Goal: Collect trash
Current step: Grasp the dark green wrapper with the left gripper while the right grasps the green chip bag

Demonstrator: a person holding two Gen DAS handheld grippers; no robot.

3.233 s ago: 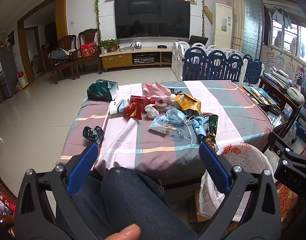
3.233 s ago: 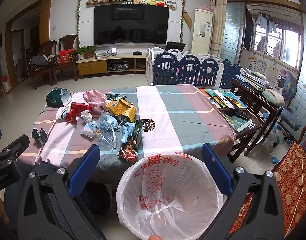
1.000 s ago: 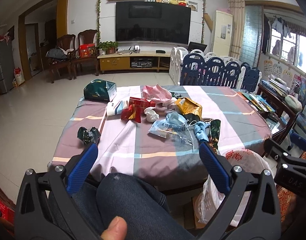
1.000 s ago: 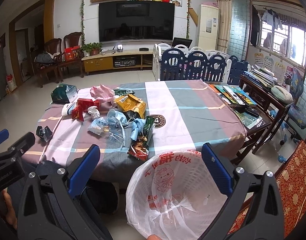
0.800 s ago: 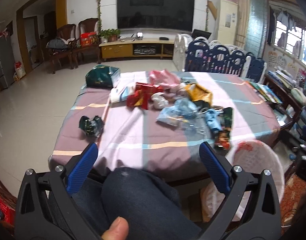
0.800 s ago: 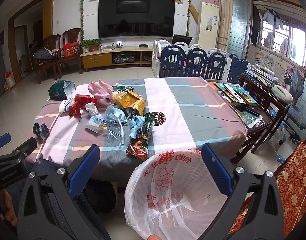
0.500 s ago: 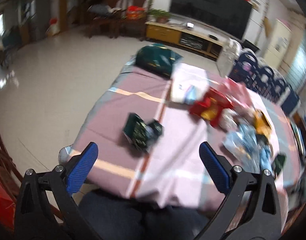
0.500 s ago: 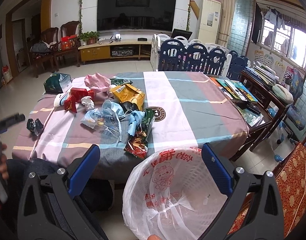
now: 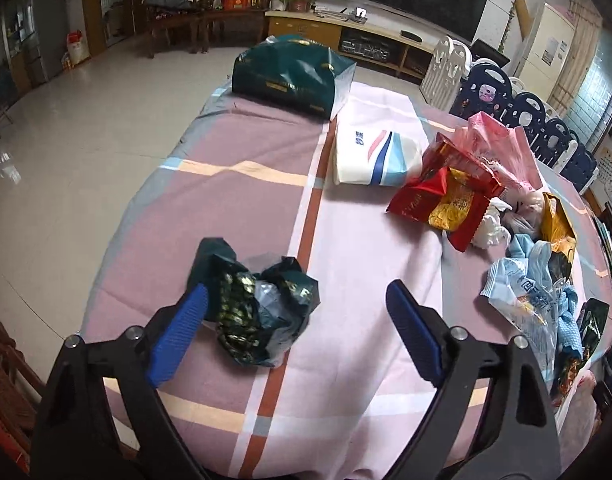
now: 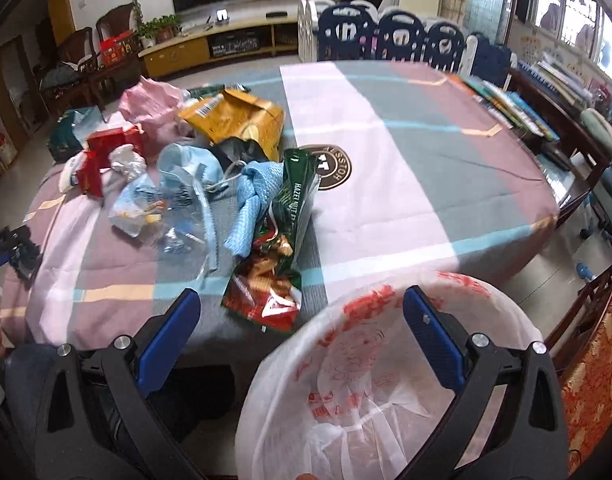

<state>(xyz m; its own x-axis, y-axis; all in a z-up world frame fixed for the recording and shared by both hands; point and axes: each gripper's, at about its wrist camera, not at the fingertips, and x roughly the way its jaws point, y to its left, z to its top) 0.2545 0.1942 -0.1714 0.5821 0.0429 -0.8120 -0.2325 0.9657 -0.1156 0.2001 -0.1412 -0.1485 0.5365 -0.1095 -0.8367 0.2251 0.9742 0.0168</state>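
Observation:
A crumpled dark green wrapper [image 9: 258, 312] lies on the striped tablecloth, just inside the left finger of my open left gripper [image 9: 296, 300]. Further right lie a red snack packet [image 9: 445, 196], a white and blue packet [image 9: 375, 156] and blue plastic bags [image 9: 525, 284]. My right gripper [image 10: 302, 306] is open and empty over the table's near edge. A green and red snack wrapper [image 10: 278, 256] lies just ahead of it. A white bag-lined bin [image 10: 385, 380] stands below its right finger.
A dark green gift bag [image 9: 290, 72] stands at the table's far left corner. A yellow packet [image 10: 238, 120] and pink bag [image 10: 150, 104] lie in the pile. Books [image 10: 517, 108] sit on a side table at right. My knee [image 10: 30, 376] is at the lower left.
My left gripper has moved forward and left over the table, down to the crumpled dark green wrapper. My right gripper has moved closer to the table edge and tilted down.

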